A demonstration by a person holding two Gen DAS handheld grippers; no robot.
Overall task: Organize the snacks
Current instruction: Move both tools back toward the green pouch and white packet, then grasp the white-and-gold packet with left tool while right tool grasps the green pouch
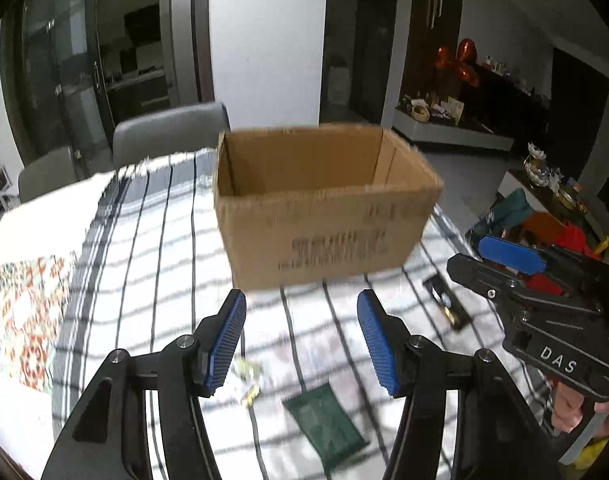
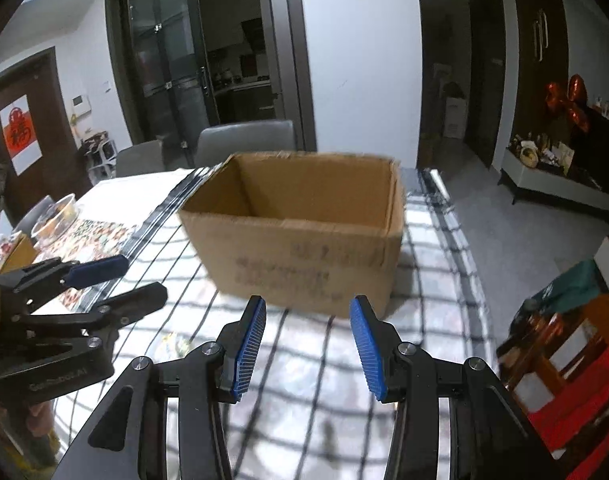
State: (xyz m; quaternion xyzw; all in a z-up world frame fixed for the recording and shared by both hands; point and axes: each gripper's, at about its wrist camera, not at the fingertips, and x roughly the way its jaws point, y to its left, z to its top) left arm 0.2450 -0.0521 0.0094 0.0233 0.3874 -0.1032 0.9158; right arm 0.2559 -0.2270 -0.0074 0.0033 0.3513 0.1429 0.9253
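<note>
Open cardboard box [image 1: 324, 208] stands upright on the counter [image 1: 152, 248], on a black-and-white checked cloth; flaps not visible, top open. What shows of its inside is bare brown walls, no snacks visible; floor of the box is mostly hidden by the near wall.

Snacks lie loose on the cloth, outside the box: a dark green packet [image 1: 324, 420] flat near the left gripper [image 1: 302, 342], a small pale wrapped piece [image 1: 246, 378] just beside it to the left, and a black bar-shaped packet [image 1: 446, 300] to the right, near the box's front corner. All blurred, labels unreadable.

Left gripper's fingers are spread w/ nothing between them, above the cloth in front of the box. Right gripper [image 2: 308, 344] likewise: fingers apart, nothing pinched, pointing at the box's near wall.

A clear glass bowl [image 2: 58, 216] sits at the far left of the counter on a flowered mat; contents can't be made out. Off the counter's right side, a heap of red, orange and green packages [image 2: 576, 320], blurred.
</note>
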